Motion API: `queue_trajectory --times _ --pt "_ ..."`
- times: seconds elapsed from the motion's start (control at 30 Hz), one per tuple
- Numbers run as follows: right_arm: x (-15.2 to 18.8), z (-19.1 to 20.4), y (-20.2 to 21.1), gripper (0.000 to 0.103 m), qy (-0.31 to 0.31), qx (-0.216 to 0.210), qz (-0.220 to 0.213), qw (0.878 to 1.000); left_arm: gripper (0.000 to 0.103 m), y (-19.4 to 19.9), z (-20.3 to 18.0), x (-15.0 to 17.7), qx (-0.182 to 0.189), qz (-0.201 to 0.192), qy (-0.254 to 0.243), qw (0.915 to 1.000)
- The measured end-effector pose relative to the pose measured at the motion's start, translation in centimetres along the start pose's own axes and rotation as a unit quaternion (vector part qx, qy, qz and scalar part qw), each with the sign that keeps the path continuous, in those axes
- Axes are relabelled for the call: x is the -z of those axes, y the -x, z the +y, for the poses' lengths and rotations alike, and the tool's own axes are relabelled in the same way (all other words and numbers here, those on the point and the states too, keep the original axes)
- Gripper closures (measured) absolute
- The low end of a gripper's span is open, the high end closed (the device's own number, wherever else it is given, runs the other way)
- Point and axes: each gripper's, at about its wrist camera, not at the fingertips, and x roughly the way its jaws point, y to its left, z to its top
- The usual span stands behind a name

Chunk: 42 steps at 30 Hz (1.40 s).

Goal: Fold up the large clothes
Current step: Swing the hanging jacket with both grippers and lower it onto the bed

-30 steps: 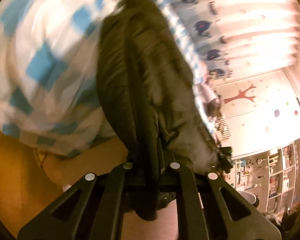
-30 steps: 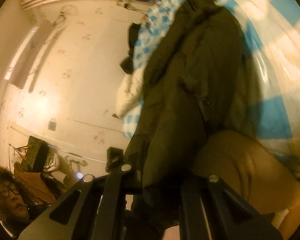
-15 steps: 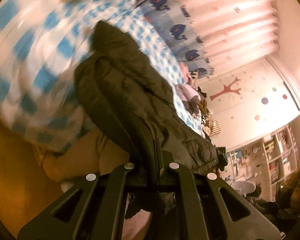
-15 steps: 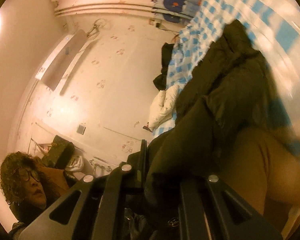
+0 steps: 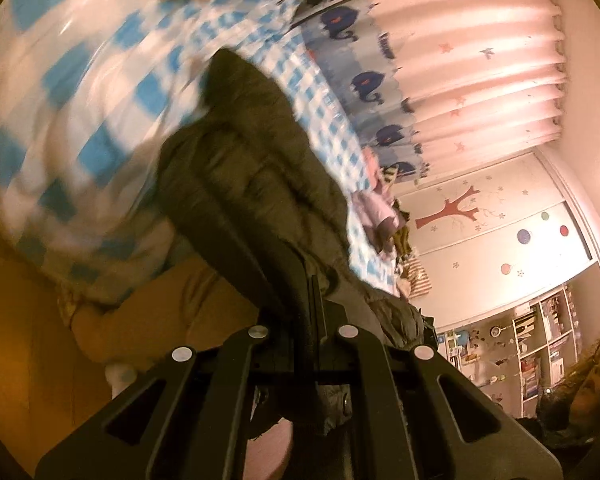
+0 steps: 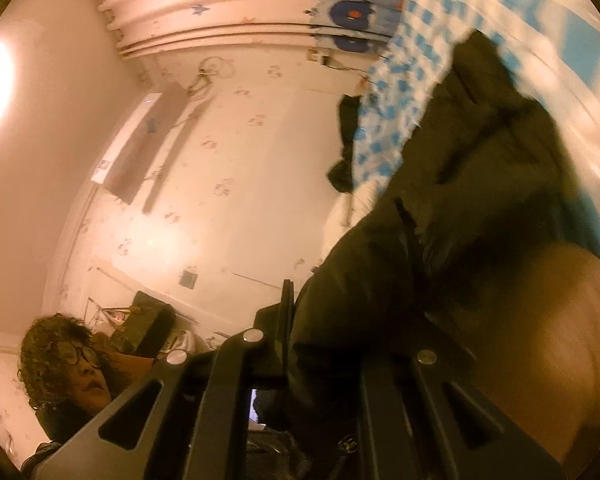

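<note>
Garment: dark olive padded jacket point(image 5: 256, 168), lifted at its near edge and trailing away across the blue-and-white checked bed cover point(image 5: 100, 92); the far end rests on the bed, the near end hangs from both tools.
Left gripper point(image 5: 312, 300): pinching the jacket's edge, fingers pressed together on a thin seam of fabric, with a bunched cuff or hem spilling to the right of it.
Right gripper point(image 6: 324, 320): pinching a thicker wad of the same jacket point(image 6: 460, 200); the cloth hides the right finger (only the left one shows, as a thin dark blade), so how deep the bite goes I cannot tell.
Step in hand: judged as carrying the held edge up and over, to lay it onto the far part of the jacket.
Doing it well: keep both grips level and evenly apart so the edge stays taut between them; a sagging middle would likely crease the fold.
Risk: padded fabric is slippery and bulky, and the left pinch looks shallow, so a jerk could pull it free.
Surroundings: pile of other clothes point(image 5: 384, 216) at the bed's far side, well apart from the jacket.
</note>
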Motion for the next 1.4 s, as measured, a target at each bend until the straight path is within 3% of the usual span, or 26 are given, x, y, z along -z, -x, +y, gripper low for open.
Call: queue_trajectory --times 0.33,0.53,0.93,1.17,1.4 --pt "-9.1 1.7 -4.5 0.094 0.034 -0.044 -0.010 0.998 0.099 -1.9 -5.4 -9.3 0.034 -0.061 -0.032 0.9970" --pt "-13.9 1.3 -6.5 0.094 0.036 -0.041 -0.018 0.998 0.099 -4.6 -6.5 -15.3 0.047 -0.074 -0.037 0.9955" --pt "-25.7 -3.8 -11.7 0.094 0.006 0.024 -0.046 0.999 0.099 -13.0 -4.4 -28.4 0.026 -0.083 0.004 0.9962" --pt "-30.7 -10.6 -14.2 0.094 -0.042 0.084 -0.064 0.993 0.099 -19.6 -1.5 -34.3 -0.013 -0.080 0.033 0.9962" --pt "-33.5 -17.1 -15.8 0.092 -0.084 0.137 -0.073 0.984 0.098 -25.1 2.8 -37.8 -0.074 -0.077 0.068 0.9919"
